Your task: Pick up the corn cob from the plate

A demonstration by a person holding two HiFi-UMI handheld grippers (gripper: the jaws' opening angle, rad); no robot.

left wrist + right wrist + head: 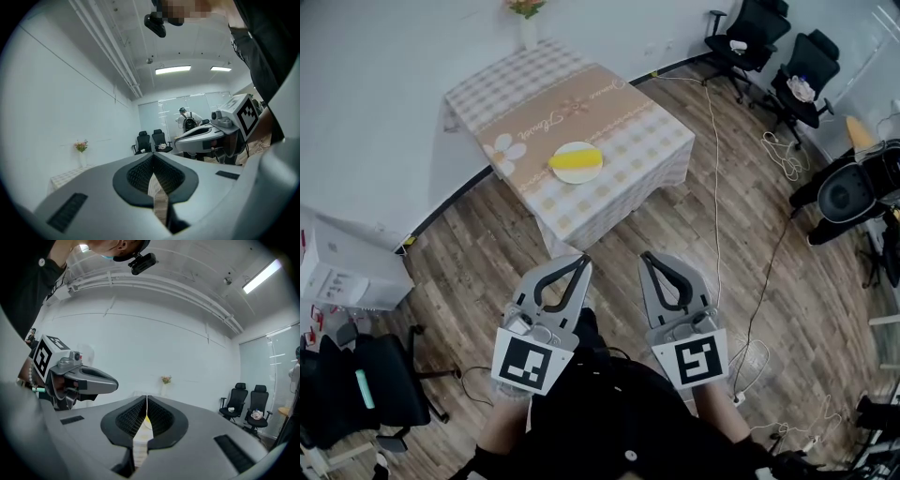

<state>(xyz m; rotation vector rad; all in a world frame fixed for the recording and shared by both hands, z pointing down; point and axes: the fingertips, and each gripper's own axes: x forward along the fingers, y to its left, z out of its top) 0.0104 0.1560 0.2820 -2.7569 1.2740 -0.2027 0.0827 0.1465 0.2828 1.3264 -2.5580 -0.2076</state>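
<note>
A yellow corn cob [575, 157] lies on a white plate [578, 172] on the table with the checked cloth [628, 141], seen in the head view. Both grippers are held side by side over the wooden floor, short of the table. My left gripper [584, 257] is shut with nothing in it, jaw tips touching [153, 154]. My right gripper [645, 255] is shut and empty too [146, 397]. Through the thin slit of the right jaws a sliver of the yellow cob [147, 419] shows. In the left gripper view only the table's corner [65, 177] appears.
A vase of flowers [527, 19] stands at the table's far edge. Black office chairs [773, 56] stand at the right, another chair [366, 384] at the lower left. Cables [741, 281] trail over the floor to the right. A white cabinet [342, 267] sits at the left wall.
</note>
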